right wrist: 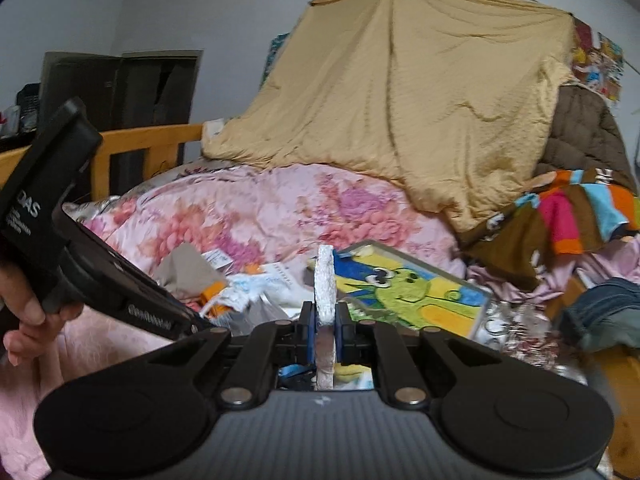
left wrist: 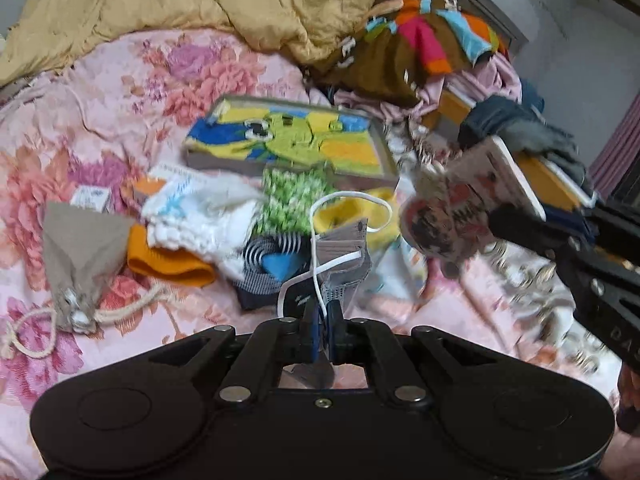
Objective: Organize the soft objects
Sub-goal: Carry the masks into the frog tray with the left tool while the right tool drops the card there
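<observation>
Now the left gripper [left wrist: 323, 312] has its jaws pinching a grey face mask [left wrist: 344, 256] with white ear loops. Above the floral quilt [right wrist: 248, 216], the right gripper [right wrist: 325, 322] has its jaws clamped on a flat printed pad [right wrist: 325, 280], seen edge-on.

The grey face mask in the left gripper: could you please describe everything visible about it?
The grey face mask is pleated, soft fabric with white elastic ear loops curling above and beside it. It stands crumpled and roughly upright, pinched at its lower edge by the shut left gripper, lifted in front of the sock pile on the pink floral quilt. Nothing else visibly touches it.
</observation>
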### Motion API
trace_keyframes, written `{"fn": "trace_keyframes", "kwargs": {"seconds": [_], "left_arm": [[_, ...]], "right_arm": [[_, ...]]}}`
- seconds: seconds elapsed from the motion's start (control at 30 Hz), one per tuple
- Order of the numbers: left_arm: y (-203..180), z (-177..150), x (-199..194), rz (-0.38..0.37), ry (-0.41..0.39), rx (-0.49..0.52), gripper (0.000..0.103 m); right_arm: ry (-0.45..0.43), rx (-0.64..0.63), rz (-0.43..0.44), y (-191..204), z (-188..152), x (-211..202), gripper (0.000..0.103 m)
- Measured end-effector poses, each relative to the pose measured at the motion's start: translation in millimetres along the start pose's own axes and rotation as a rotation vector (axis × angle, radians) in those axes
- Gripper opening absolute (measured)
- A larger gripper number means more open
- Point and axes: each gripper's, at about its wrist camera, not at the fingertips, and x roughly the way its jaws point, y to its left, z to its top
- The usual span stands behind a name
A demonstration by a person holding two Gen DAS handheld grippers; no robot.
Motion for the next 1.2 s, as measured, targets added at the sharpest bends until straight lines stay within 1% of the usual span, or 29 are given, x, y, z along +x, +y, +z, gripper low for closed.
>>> {"fn": "trace_keyframes", "kwargs": {"seconds": [0.13,0.23,0.33,0.4,0.53,0.6,0.67,0.73,0.77,0.83,0.9,1.0,1.07,1.13,1.2], "left_arm": [[-19.8,38.4,-26.8,-0.009,-0.023,-0.002,0.003],[-29.0,71.8,-33.3,-0.032,-0.041,-0.039,0.003],[-34.2,106.1,-23.3,-0.039,-0.074,-0.067,0.004],[-34.9,128.8,-7.2,-0.025,-0.106,-0.073,0.004],[-26.4,172.7,51.8,-0.012,-0.149,-0.114,0.004],[-19.3,194.0,93.1,-0.028,-0.161,-0.105,0.004],[-7.8,212.3,139.6,-0.057,-0.167,-0.104,0.004],[8.7,226.0,188.3,-0.099,-0.154,-0.117,0.004],[17.1,228.9,209.2,-0.107,-0.148,-0.120,0.004],[34.2,235.4,251.1,-0.120,-0.139,-0.105,0.004],[51.5,237.6,284.0,-0.105,-0.125,-0.102,0.004],[69.6,236.6,315.2,-0.084,-0.063,-0.115,0.004],[73.3,237.4,325.9,-0.076,-0.009,-0.098,0.004],[73.7,240.6,330.4,-0.090,0.041,-0.077,0.004],[71.2,244.9,329.7,-0.107,0.088,-0.064,0.005]], "right_arm": [[0.011,0.044,-0.026,-25.1,35.8,-10.9,0.011],[0.028,0.048,-0.038,-44.1,59.3,2.5,0.011],[0.035,0.088,-0.036,-68.1,76.3,29.9,0.011],[0.027,0.143,-0.038,-90.9,82.2,53.1,0.011],[0.014,0.225,-0.022,-139.1,80.2,107.1,0.011],[0.013,0.227,-0.001,-164.3,76.3,145.3,0.011],[0.012,0.248,0.041,-193.4,69.7,191.2,0.011],[0.009,0.289,0.082,-223.7,57.0,241.7,0.011],[0.001,0.287,0.084,-232.9,50.1,259.3,0.011],[-0.013,0.282,0.089,-251.1,33.0,292.2,0.011],[0.002,0.320,0.085,-265.8,16.3,317.5,0.011],[0.052,0.351,0.102,-281.6,-1.8,347.7,0.011],[0.108,0.387,0.147,-289.4,-7.8,363.5,0.011],[0.169,0.435,0.205,-294.1,-11.4,375.0,0.011],[0.223,0.467,0.254,-296.7,-8.0,381.7,0.011]]}}
